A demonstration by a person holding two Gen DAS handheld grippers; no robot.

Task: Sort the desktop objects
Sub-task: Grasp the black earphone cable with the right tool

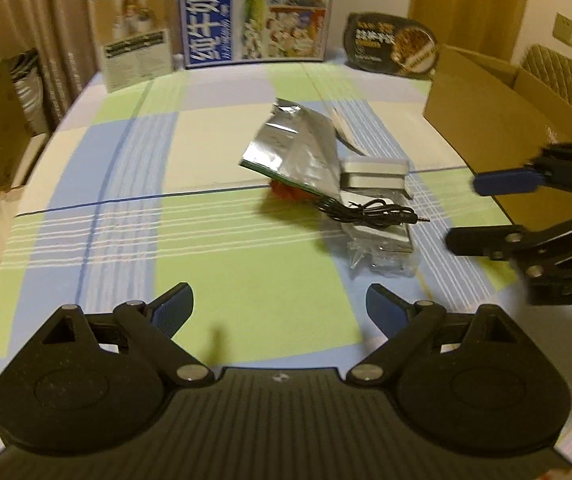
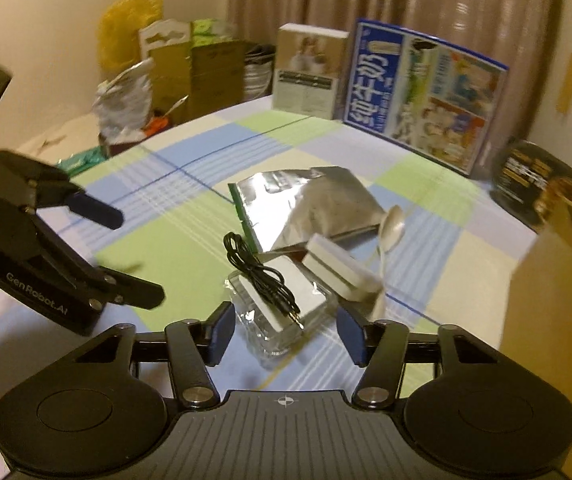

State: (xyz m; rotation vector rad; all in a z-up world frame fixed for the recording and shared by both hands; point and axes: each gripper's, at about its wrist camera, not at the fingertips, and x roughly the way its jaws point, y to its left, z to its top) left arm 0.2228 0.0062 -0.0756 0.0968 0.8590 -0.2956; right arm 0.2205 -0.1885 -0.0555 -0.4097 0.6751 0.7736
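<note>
Looking along my right claw point(image 2: 284, 330), I see its jaws partly apart with the clear plastic packet point(image 2: 282, 308) lying between the blue pads; the pads point(image 2: 222, 330) stand just off its sides and I cannot see them pressing on it. A coiled black cable point(image 2: 260, 270) with a jack plug rests on top of that packet, straight ahead of the claw. Just beyond and slightly right sits a small white box point(image 2: 340, 266), tilted, and past it a plastic spoon point(image 2: 390, 232). Farther ahead lies a crumpled silver foil bag point(image 2: 310, 204). An open cardboard box point(image 2: 558, 280) stands off to the claw's right.

My left claw point(image 1: 280, 308) hangs over bare checked tablecloth point(image 1: 126, 184) with its jaws spread wide and nothing between them. From it, the foil bag point(image 1: 294, 152), white box point(image 1: 376, 174), cable point(image 1: 370, 210) and packet point(image 1: 386, 248) all lie ahead and to the right, near but apart from its fingertips. The right claw point(image 1: 470, 210) shows at that side, in front of the cardboard box point(image 1: 482, 120).

At the far table edge stand a blue milk carton point(image 1: 258, 12), a pale boxed item point(image 1: 134, 52) and a dark food pack point(image 1: 394, 46).
</note>
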